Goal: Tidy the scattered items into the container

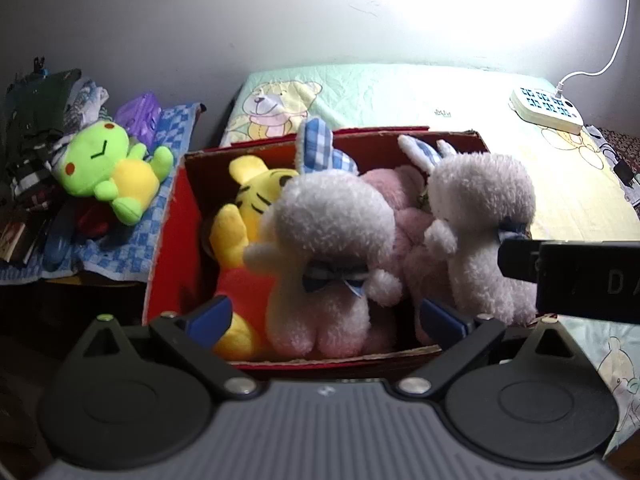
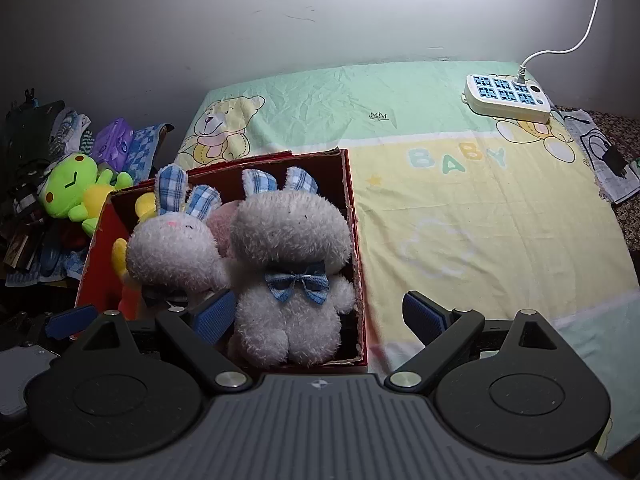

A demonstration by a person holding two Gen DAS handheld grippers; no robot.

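Note:
A red cardboard box [image 1: 166,216] [image 2: 356,216] stands on the bed. Inside it sit two white plush bunnies with blue checked ears, the left one [image 1: 328,248] [image 2: 172,252] and the right one [image 1: 484,216] [image 2: 292,264], a yellow tiger plush [image 1: 248,216] [image 2: 120,256] and a pink plush [image 1: 400,208] between the bunnies. My left gripper [image 1: 326,318] is open at the box's near edge, its jaws on either side of the left bunny, not touching it. My right gripper [image 2: 320,316] is open just above the right bunny. It shows as a dark bar in the left wrist view [image 1: 568,276].
A green frog plush [image 1: 110,168] [image 2: 74,192] lies outside the box on a blue checked cloth [image 1: 132,240] with clutter to the left. A white power strip [image 1: 546,108] [image 2: 508,98] with a cable lies at the bed's far right. The baby-print sheet [image 2: 480,216] covers the bed.

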